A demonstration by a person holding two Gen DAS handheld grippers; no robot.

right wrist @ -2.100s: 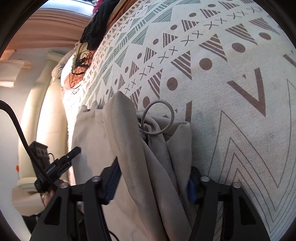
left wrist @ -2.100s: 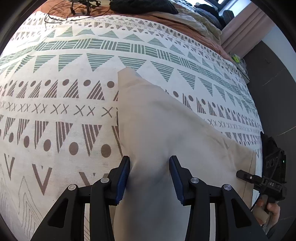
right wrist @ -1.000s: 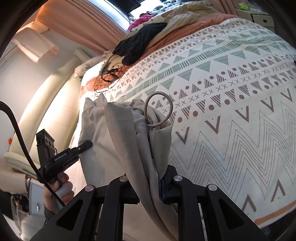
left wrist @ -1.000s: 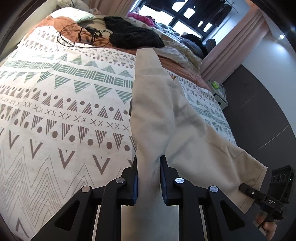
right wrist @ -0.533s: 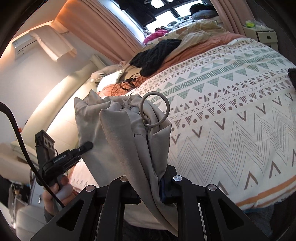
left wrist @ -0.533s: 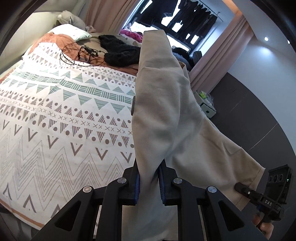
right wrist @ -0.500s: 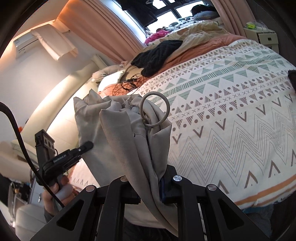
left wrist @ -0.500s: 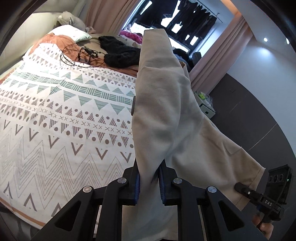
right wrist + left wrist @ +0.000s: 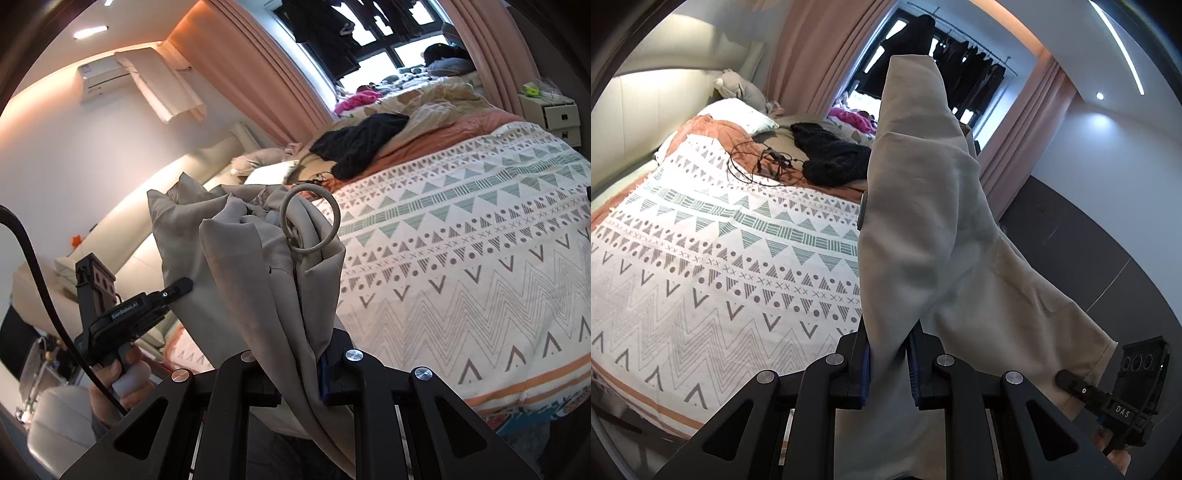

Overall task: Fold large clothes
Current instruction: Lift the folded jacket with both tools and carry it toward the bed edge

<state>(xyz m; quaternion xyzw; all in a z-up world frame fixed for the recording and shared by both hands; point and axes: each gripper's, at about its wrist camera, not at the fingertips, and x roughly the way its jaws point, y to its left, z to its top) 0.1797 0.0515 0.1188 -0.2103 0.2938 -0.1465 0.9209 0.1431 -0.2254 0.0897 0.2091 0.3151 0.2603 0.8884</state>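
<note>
A large beige garment (image 9: 923, 229) hangs in the air above the patterned bedspread (image 9: 713, 266). My left gripper (image 9: 888, 363) is shut on one edge of it; the cloth stands up over the jaws and drapes right toward the other gripper (image 9: 1108, 402). My right gripper (image 9: 299, 373) is shut on a bunched part of the same garment (image 9: 251, 273), where a drawstring loop (image 9: 309, 223) sticks up. The left gripper (image 9: 144, 306) shows at the left of the right wrist view, pinching the cloth edge.
The bed (image 9: 461, 258) carries a black knit garment (image 9: 831, 155), a tangle of black cable (image 9: 757, 166), a white pillow (image 9: 735, 116) and more clothes by the window. A white nightstand (image 9: 554, 114) stands at the far right. Pink curtains (image 9: 812, 48) hang behind.
Both grippers have closed on the garment and lifted it well off the bed; the cameras have tilted up and now show the room, window and curtains.
</note>
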